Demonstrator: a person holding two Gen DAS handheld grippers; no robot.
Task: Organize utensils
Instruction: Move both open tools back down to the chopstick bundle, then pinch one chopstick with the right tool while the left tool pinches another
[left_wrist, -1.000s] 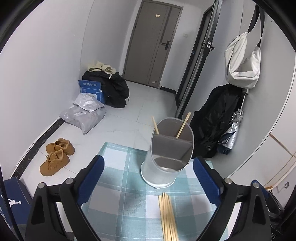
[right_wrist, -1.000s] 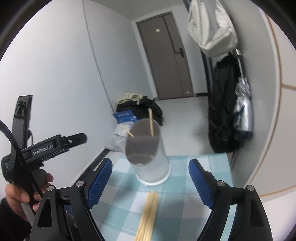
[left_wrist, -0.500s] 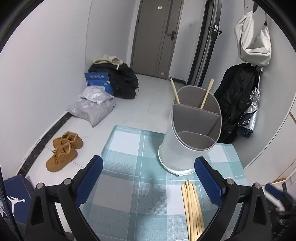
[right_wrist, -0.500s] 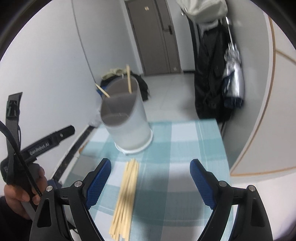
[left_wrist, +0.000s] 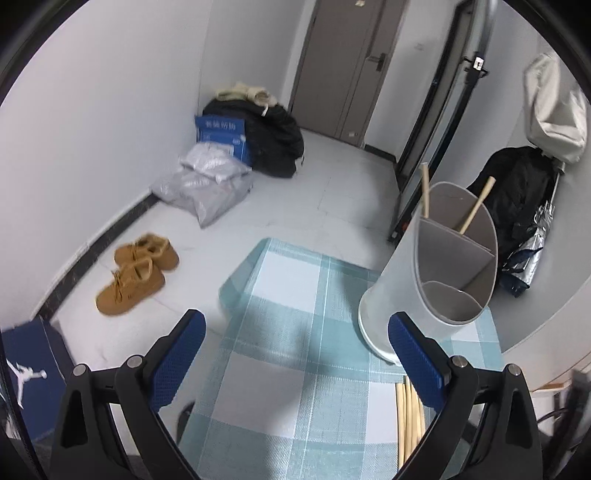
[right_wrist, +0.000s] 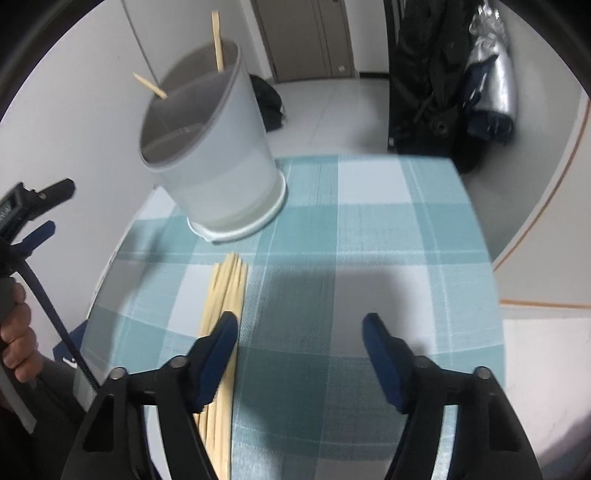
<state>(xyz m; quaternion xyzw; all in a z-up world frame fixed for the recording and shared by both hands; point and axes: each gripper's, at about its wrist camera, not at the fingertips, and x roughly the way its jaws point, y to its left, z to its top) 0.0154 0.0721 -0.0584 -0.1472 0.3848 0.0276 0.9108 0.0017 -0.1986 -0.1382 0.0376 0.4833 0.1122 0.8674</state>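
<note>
A grey divided utensil holder (left_wrist: 436, 266) (right_wrist: 218, 155) stands on the blue checked tablecloth (left_wrist: 314, 369) (right_wrist: 369, 240), with two wooden chopsticks (left_wrist: 476, 205) (right_wrist: 218, 40) sticking out of its far compartment. A bundle of several wooden chopsticks (right_wrist: 225, 295) (left_wrist: 410, 413) lies flat on the cloth in front of the holder. My right gripper (right_wrist: 300, 325) hovers low over the cloth, its jaws closing with nothing between them; its left finger overlaps the bundle's near part. My left gripper (left_wrist: 295, 332) is open and holds nothing, left of the holder.
The table's edges (right_wrist: 476, 236) drop off to a white tiled floor. On the floor lie brown shoes (left_wrist: 136, 269), grey parcels (left_wrist: 207, 184), a blue box (left_wrist: 221, 133) and black bags (left_wrist: 273, 136). Dark coats (right_wrist: 421, 74) hang at the right wall. A hand (right_wrist: 18, 339) holds the left tool.
Both grippers have dropped toward the table and tilted down. The holder has slid up and aside in both views, and the bundle now reaches the right gripper's left finger. The right jaws have narrowed.
</note>
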